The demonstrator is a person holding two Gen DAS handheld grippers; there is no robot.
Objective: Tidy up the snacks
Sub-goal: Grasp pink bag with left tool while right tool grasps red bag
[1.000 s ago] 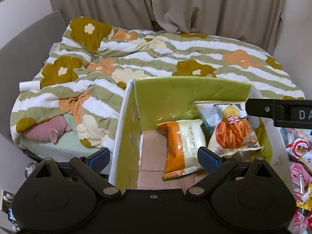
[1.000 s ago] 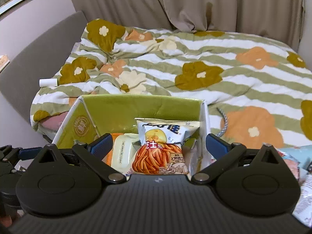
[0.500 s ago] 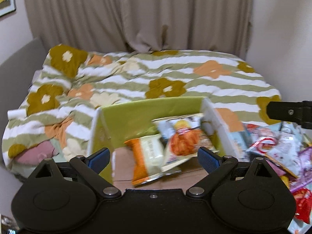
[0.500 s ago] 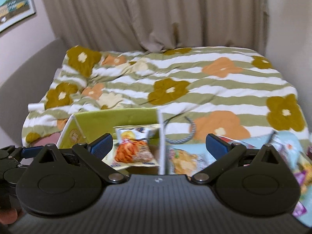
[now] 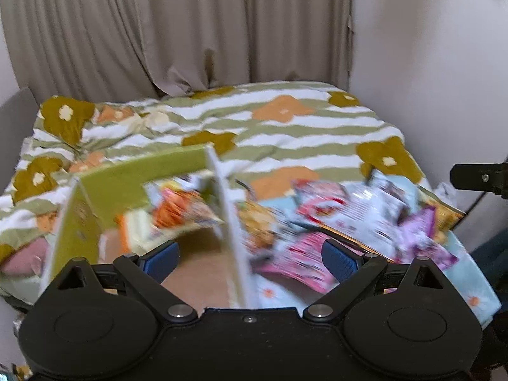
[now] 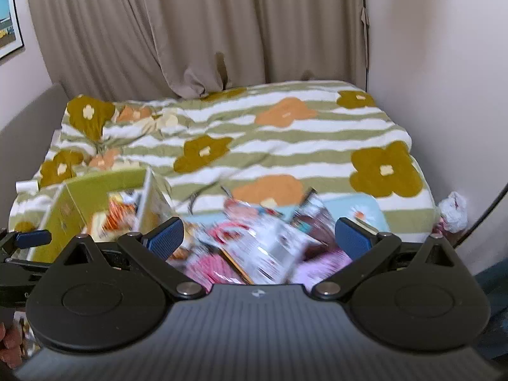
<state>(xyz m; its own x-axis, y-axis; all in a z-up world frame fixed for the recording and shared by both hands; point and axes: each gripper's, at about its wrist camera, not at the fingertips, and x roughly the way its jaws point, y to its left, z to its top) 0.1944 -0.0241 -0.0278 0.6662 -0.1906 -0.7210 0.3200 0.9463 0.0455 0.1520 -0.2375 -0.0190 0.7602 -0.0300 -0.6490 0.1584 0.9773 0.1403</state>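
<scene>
A: What's the big picture?

B: A bed (image 6: 285,146) with a flowered quilt. On its near edge stands a green box (image 5: 127,177), and just right of it a loose pile of snacks (image 6: 263,241) on a pale blue cloth (image 5: 470,273).

A: Anything in the box?

B: Two packets (image 5: 177,212) at least, leaning at the back; the blur hides more.

A: And the grippers?

B: Both spread wide, holding nothing. The left gripper (image 5: 250,257) hangs over the box's right wall, the right gripper (image 6: 258,235) over the pile.

A: So which step?

B: I'd judge it's between packets: some boxed, most of the pile left.

A: Next move?

B: Probably lowering the right one onto a top packet, such as the pink bag (image 6: 209,270), pinching an edge, then carrying it left over the wall.
</scene>
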